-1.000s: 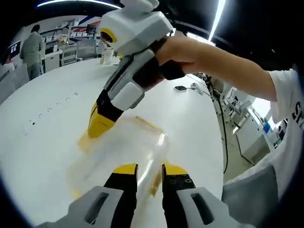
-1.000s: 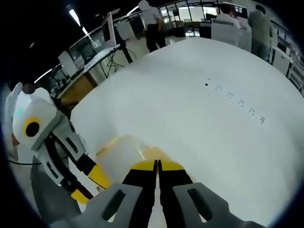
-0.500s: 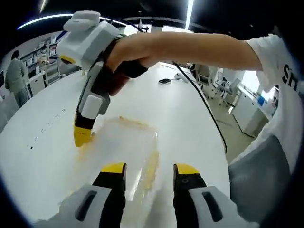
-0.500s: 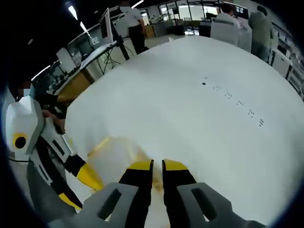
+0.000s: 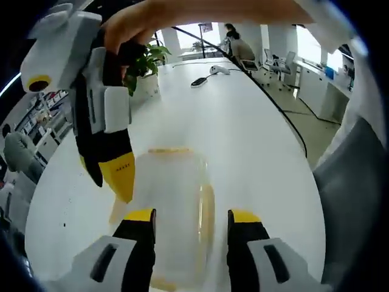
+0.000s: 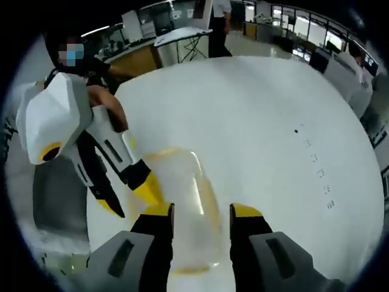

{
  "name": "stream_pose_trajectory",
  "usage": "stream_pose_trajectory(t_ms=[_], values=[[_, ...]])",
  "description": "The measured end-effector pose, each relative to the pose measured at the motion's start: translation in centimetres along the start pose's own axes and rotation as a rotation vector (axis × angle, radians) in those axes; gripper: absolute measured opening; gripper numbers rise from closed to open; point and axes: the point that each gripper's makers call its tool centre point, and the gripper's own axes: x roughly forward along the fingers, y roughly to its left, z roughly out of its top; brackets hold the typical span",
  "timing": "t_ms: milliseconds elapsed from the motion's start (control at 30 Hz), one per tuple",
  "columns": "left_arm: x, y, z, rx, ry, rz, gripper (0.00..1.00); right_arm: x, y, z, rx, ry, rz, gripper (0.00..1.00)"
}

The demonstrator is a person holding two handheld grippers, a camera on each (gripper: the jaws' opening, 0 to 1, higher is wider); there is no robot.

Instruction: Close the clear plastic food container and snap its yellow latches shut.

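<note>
The clear plastic container (image 5: 173,201) lies on the white table (image 5: 243,134), with yellow latches (image 5: 207,207) along its edges. Its lid seems to rest on it; I cannot tell whether any latch is snapped. My left gripper (image 5: 191,218) is open, its jaws straddling the container's near end. My right gripper (image 5: 121,182) comes in from the upper left, its yellow tip at the container's left edge. In the right gripper view the container (image 6: 185,194) sits between the open jaws of my right gripper (image 6: 209,213), and my left gripper (image 6: 134,204) reaches in from the left, open.
A dark phone (image 5: 200,81) with a cable (image 5: 267,91) lies at the table's far end, near a potted plant (image 5: 143,58). Small black marks (image 6: 316,161) dot the table. The table's edge (image 5: 307,164) runs close on the right. People stand in the background.
The right gripper went from shut to wide open, and the left gripper's jaws widened. Both views have swung round, so the container now lies between each pair of jaws.
</note>
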Motion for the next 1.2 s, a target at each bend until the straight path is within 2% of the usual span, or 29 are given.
stream_pose_trajectory(t_ms=[67,133,233,367,533,667,767,933,1200], values=[[0.0,0.0,0.0,0.003,-0.001,0.001,0.44,0.1,0.7,-0.3,-0.039,0.037,0.034,0.32],[0.0,0.1,0.0,0.016,0.0,0.003,0.43,0.4,0.7,-0.8,-0.043,0.08,0.052,0.33],[0.0,0.3,0.0,0.032,0.004,0.012,0.42,1.0,0.5,-1.3,-0.097,0.142,0.035,0.37],[0.2,0.4,0.1,0.05,0.003,0.015,0.42,1.6,1.0,-1.0,-0.089,0.143,0.046,0.34],[0.5,0.6,0.1,0.087,0.004,0.036,0.4,2.3,1.5,-1.0,-0.115,0.176,0.082,0.28],[0.7,0.6,0.0,0.1,0.01,0.043,0.39,2.5,1.7,-1.2,-0.135,0.195,0.096,0.28],[0.9,0.5,0.1,0.091,0.008,0.044,0.4,2.7,1.6,-1.2,-0.123,0.212,0.115,0.28],[1.3,0.7,0.1,0.126,0.019,0.072,0.36,2.6,1.7,-1.7,-0.086,0.232,0.154,0.29],[1.4,0.7,0.1,0.132,0.02,0.079,0.35,2.6,2.0,-1.9,-0.096,0.266,0.153,0.29]])
